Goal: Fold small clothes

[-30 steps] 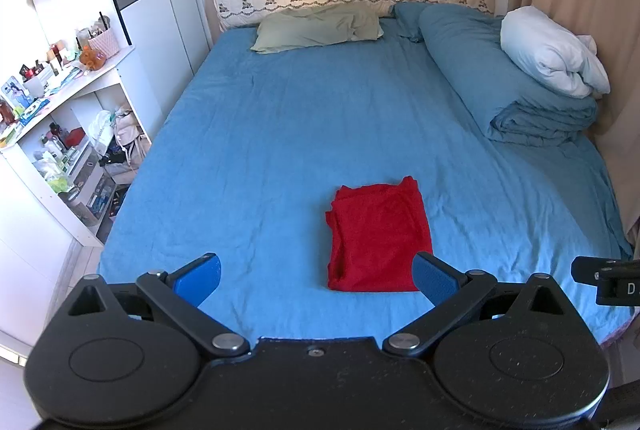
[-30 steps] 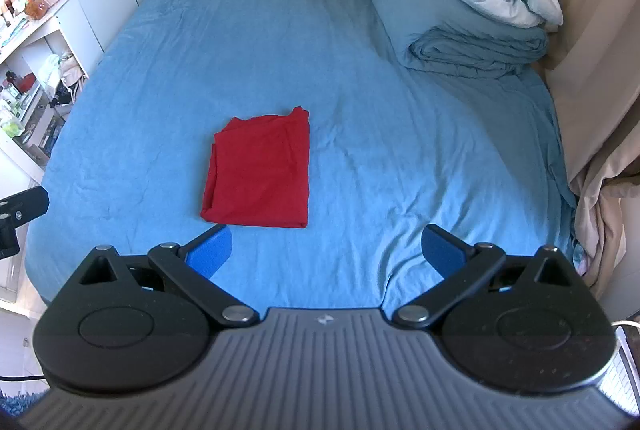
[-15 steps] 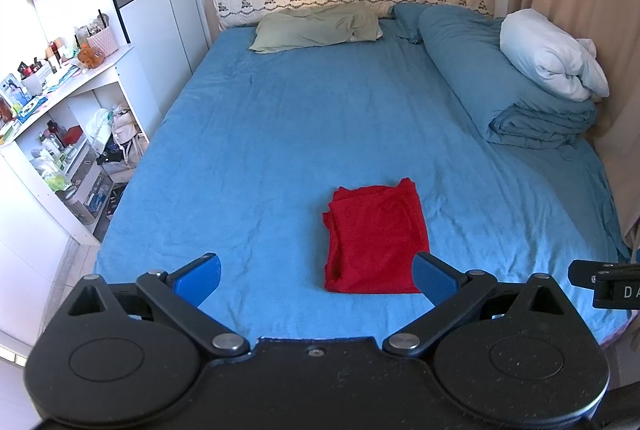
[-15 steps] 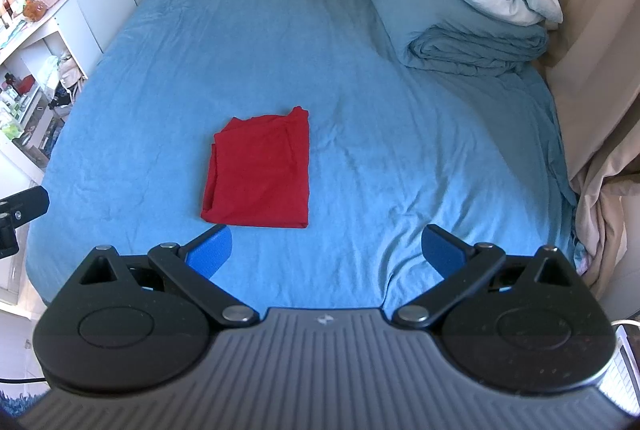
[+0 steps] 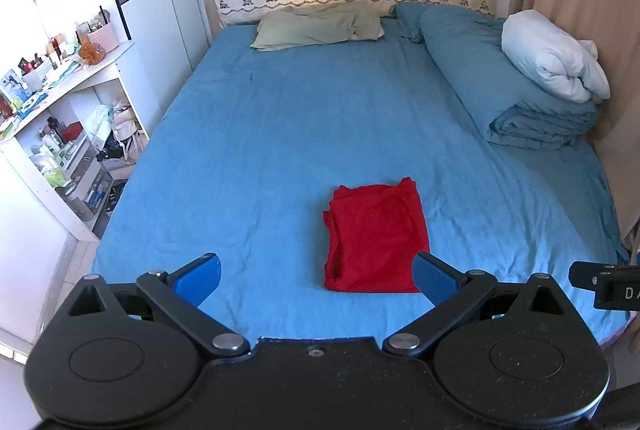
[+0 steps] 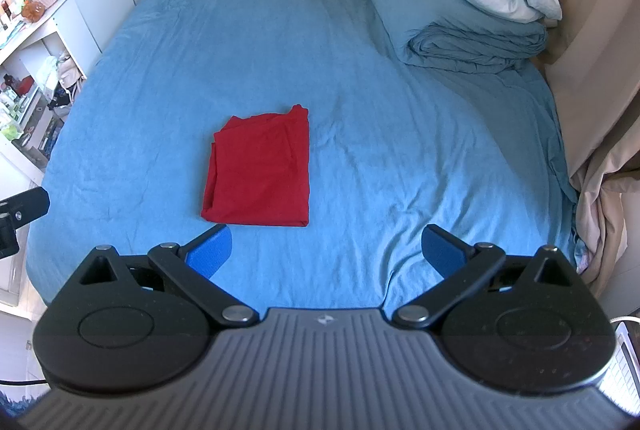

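While a small red fabric garment (image 5: 376,236) is lying folded into a flat rectangle near the foot of the wide blue-sheeted bed (image 5: 280,134), both claws are hanging above the bed's near edge, clear of it: the left gripper (image 5: 316,276) and the right gripper (image 6: 326,250) are each spreading their blue pads wide, holding nothing. Farther out, a rolled blue duvet (image 5: 520,106) is bearing a white pillow (image 5: 552,58) beside beige curtains (image 6: 592,30), and cluttered white shelves (image 5: 60,118) are flanking the opposite side.
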`<state>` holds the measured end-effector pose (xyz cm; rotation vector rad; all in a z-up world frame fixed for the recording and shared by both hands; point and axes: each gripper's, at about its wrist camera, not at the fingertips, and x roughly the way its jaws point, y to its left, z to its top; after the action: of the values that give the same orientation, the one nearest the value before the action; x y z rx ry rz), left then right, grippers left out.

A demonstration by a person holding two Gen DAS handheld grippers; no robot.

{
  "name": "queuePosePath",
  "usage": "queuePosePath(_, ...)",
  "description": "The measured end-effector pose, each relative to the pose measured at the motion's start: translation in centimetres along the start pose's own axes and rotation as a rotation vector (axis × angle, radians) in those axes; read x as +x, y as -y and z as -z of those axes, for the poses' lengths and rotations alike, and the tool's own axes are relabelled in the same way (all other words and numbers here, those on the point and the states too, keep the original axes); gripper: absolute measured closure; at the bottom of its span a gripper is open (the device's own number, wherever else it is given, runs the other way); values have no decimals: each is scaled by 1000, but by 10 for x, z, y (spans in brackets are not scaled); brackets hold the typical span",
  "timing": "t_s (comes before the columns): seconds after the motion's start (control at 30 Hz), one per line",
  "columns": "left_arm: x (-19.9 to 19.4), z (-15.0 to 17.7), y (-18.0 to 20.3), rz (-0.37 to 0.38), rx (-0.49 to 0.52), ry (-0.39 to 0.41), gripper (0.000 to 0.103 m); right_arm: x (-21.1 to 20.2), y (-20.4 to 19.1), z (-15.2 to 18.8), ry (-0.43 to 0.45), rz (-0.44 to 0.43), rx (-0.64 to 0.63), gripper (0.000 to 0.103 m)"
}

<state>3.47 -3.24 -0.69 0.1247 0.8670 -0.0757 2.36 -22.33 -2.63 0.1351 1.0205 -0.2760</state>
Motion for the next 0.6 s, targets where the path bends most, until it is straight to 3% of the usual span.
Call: queuePosePath(0.6,1,-6,-6,-31,8,45,0,0,-14,-7,15,7,14,0)
